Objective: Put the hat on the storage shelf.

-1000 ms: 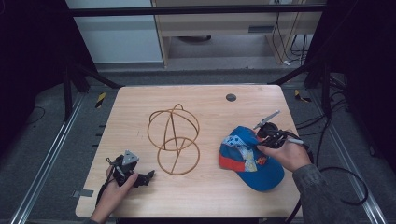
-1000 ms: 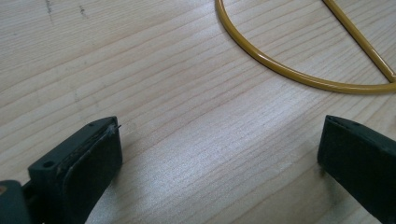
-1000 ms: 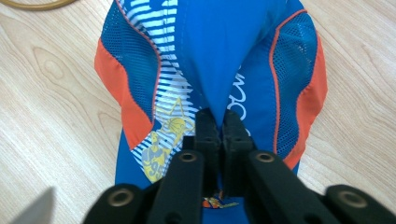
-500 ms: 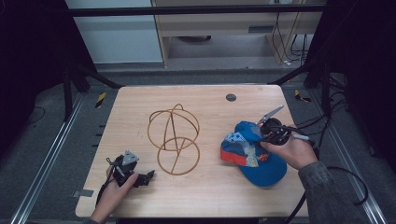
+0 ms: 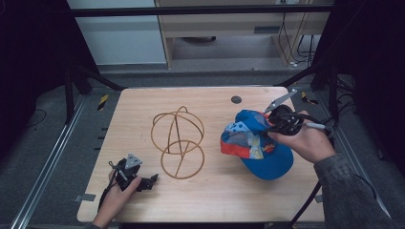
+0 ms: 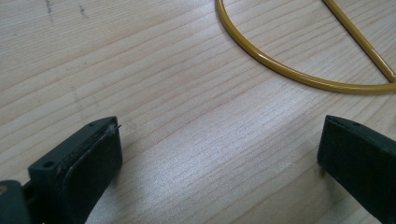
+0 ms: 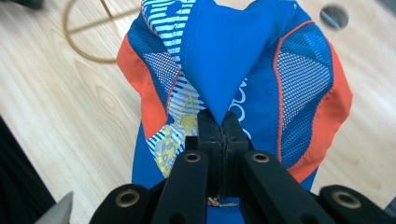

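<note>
Mesh-and-cloth cap (image 7: 224,56), glossy yellow wire stand (image 5: 177,143), matt wood-grain table (image 5: 210,195).

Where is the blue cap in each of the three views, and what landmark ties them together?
High view: blue cap right of centre on the table, pinched by the right gripper.
Left gripper view: not in it.
Right gripper view: cap fills the centre, its fabric clamped between the jaws.
Shared landmark: the yellow wire stand, also at and.

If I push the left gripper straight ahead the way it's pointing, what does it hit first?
Probably the yellow wire stand: its base ring curves across the table just ahead of the open left gripper. Nothing lies between; depth is hard to judge.
</note>
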Motion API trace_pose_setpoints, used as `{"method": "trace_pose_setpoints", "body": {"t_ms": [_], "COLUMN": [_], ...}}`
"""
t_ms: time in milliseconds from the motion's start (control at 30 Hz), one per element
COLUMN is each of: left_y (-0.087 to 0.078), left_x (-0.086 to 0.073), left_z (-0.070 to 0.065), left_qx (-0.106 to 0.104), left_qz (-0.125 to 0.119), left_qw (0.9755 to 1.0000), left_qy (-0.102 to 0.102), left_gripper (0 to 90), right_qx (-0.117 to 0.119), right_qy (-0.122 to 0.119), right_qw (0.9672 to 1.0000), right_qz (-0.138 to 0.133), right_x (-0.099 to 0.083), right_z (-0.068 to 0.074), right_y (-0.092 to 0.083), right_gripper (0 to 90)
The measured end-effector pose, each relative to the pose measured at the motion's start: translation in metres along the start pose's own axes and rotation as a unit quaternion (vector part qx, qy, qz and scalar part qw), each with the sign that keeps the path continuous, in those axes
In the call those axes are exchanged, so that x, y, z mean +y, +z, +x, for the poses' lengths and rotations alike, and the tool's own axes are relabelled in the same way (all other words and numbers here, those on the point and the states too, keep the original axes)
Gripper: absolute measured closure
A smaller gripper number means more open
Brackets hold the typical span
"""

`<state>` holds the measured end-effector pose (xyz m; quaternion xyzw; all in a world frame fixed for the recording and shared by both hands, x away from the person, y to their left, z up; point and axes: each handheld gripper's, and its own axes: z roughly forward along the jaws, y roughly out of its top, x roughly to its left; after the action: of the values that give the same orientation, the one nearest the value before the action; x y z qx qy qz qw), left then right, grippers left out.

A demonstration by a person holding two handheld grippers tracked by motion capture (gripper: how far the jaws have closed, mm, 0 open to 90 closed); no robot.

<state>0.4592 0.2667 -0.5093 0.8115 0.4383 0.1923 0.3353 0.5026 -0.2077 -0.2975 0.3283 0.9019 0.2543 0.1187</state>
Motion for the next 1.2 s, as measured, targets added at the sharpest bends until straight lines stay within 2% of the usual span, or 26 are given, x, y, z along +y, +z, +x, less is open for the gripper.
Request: {"method": "trace_pose_setpoints", "body": {"t_ms": [100,167,300,567,1033,1200], "left_y": [0.0,0.0,0.0,0.0,0.0,0.0], "left_x": [0.0,0.0,0.0,0.0,0.0,0.0], "left_z": [0.0,0.0,0.0,0.0,0.0,0.0], "left_qx": [-0.001,-0.001,0.0,0.0,-0.001,0.0], "left_qz": [0.002,0.002,0.0,0.001,0.001,0.0], "left_qw": [1.0,1.0,1.0,1.0,1.0,1.0], "left_qy": [0.002,0.002,0.001,0.001,0.002,0.001], "left_gripper": [0.0,0.0,0.0,0.0,0.0,0.0], "right_qx": [0.001,0.002,0.001,0.003,0.013,0.016], "right_qy": [-0.016,-0.02,-0.036,-0.047,-0.084,-0.094], "right_qw": [0.9997,0.9996,0.9987,0.9973,0.9929,0.9913], "right_qz": [-0.016,-0.021,-0.035,-0.057,-0.083,-0.091], "right_x": [0.015,0.018,0.034,0.05,0.085,0.095], "right_z": [0.005,0.005,0.01,0.016,0.038,0.044], "right_y": [-0.019,-0.022,-0.042,-0.061,-0.081,-0.083], "right_gripper": [90.0,90.0,90.0,90.0,90.0,90.0]}}
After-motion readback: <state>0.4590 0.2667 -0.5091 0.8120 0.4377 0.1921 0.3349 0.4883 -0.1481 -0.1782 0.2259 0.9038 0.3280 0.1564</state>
